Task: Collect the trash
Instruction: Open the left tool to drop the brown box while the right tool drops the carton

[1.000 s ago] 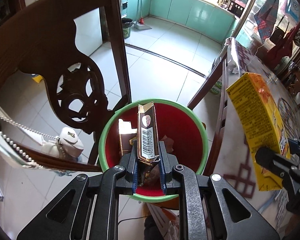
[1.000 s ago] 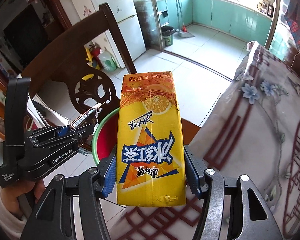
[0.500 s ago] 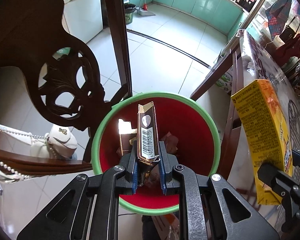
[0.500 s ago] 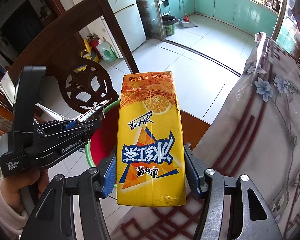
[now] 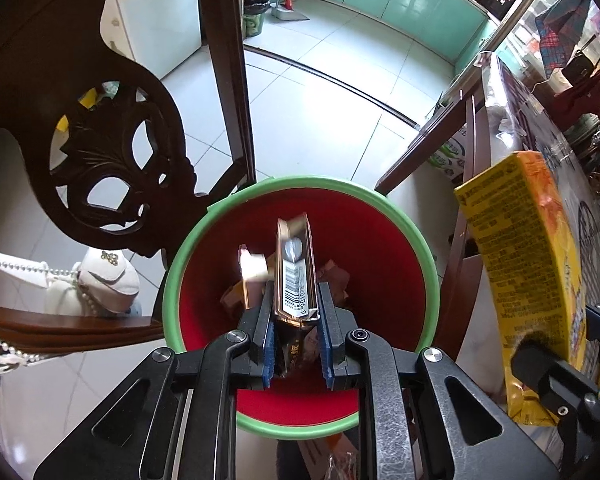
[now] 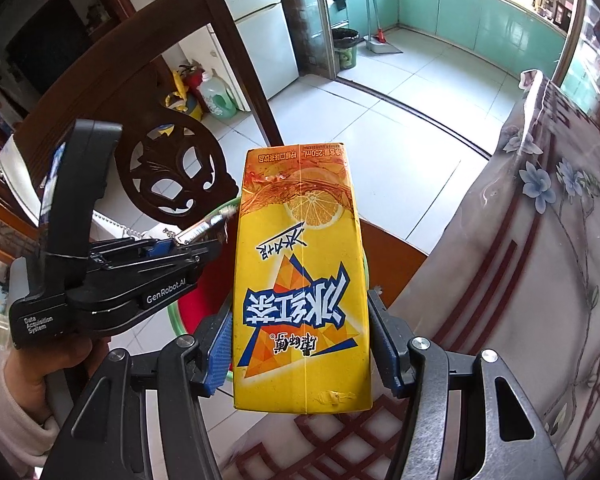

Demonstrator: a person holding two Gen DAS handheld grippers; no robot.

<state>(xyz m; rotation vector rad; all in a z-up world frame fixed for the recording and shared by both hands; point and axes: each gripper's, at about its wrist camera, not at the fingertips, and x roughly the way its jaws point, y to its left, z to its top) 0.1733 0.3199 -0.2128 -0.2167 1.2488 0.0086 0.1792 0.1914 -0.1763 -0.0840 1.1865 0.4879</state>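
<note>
left wrist: left gripper (image 5: pixel 296 344) jaws nearly closed, pinching a thin brown wrapper (image 5: pixel 294 280) with a barcode, held upright over the red bin (image 5: pixel 380 248) with a green rim, more wrappers inside. right wrist: right gripper (image 6: pixel 300 354) jaws about half open, clamped on a yellow drink carton (image 6: pixel 300 280), beside the bin by the table edge (image 6: pixel 540 280).

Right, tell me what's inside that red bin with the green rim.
Inside the red bin with the green rim, crumpled brown wrappers and a pale scrap lie at the bottom. The left gripper and its barcoded wrapper cover the middle.
</note>
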